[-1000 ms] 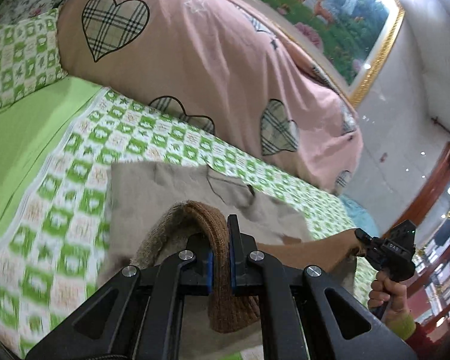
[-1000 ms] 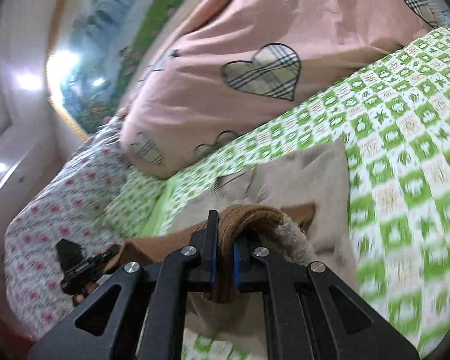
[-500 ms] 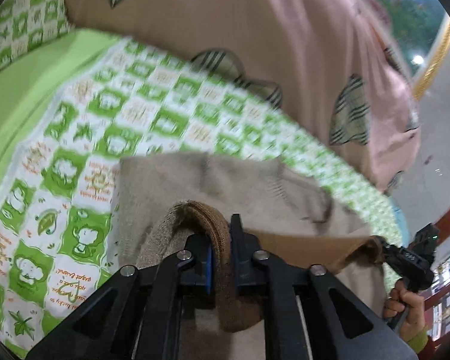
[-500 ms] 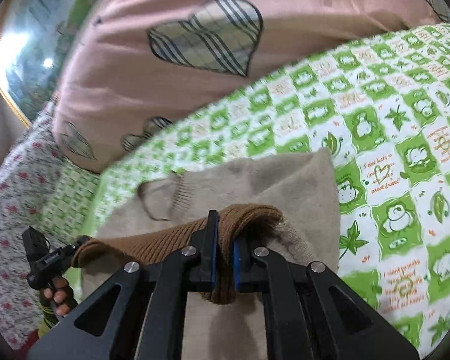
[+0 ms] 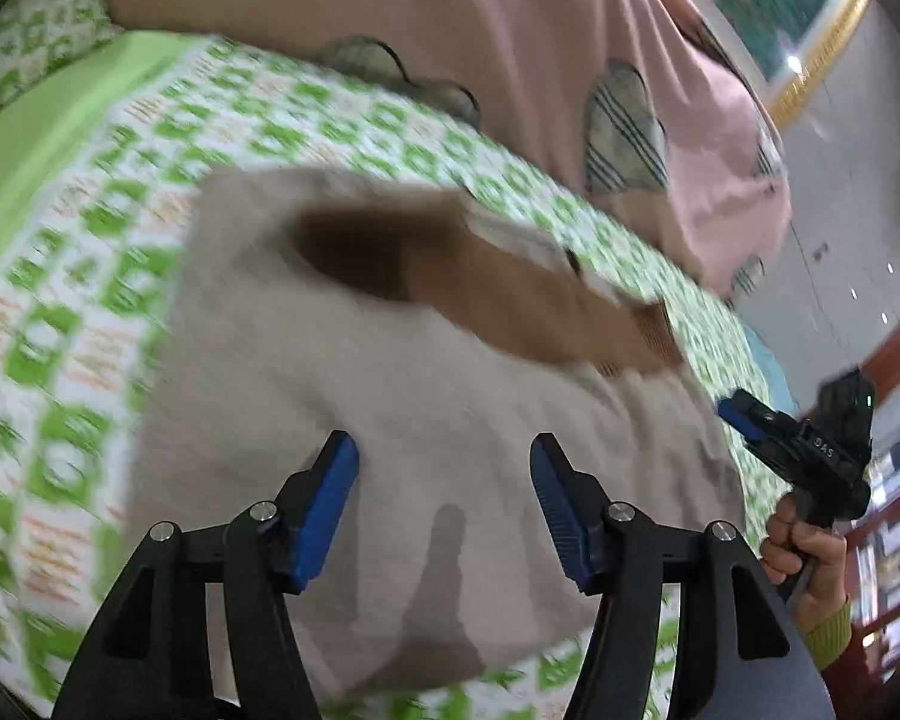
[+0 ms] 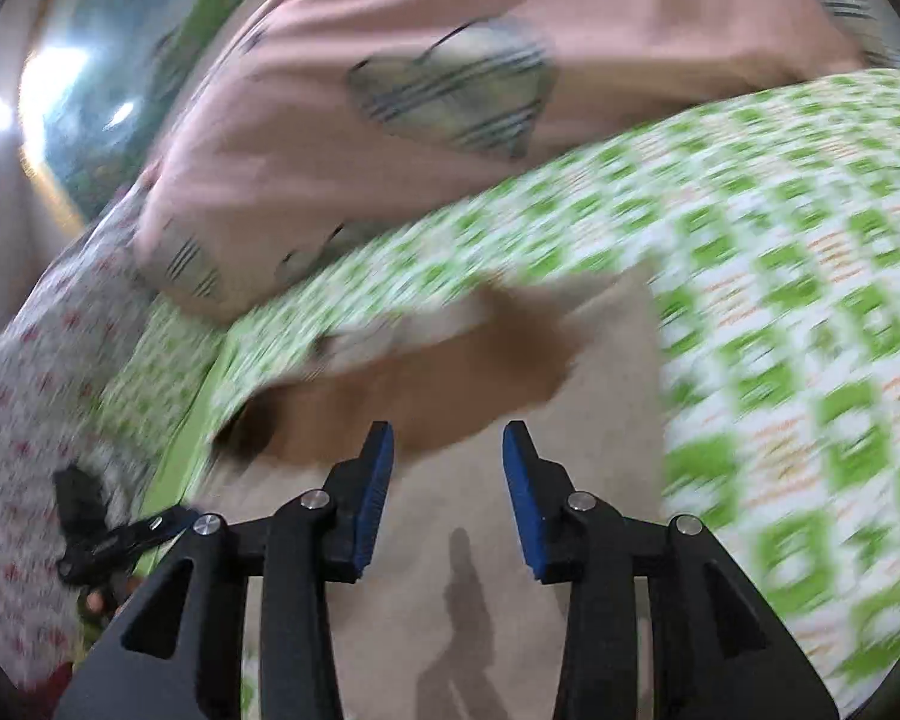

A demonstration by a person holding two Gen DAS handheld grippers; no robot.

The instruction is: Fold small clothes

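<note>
One bed (image 5: pixel 120 138) with green-check sheet, one pink heart quilt (image 5: pixel 510 60) along its far edge. One beige knit garment (image 5: pixel 390 420) mid-bed, brown hem band (image 5: pixel 510 288) folded up over it: first fold looks laid, more folds likely left. Two hand-held grippers: left hand-held gripper (image 5: pixel 444 504) and right hand-held gripper (image 6: pixel 448 495) just opened, spread, nothing between.
</note>
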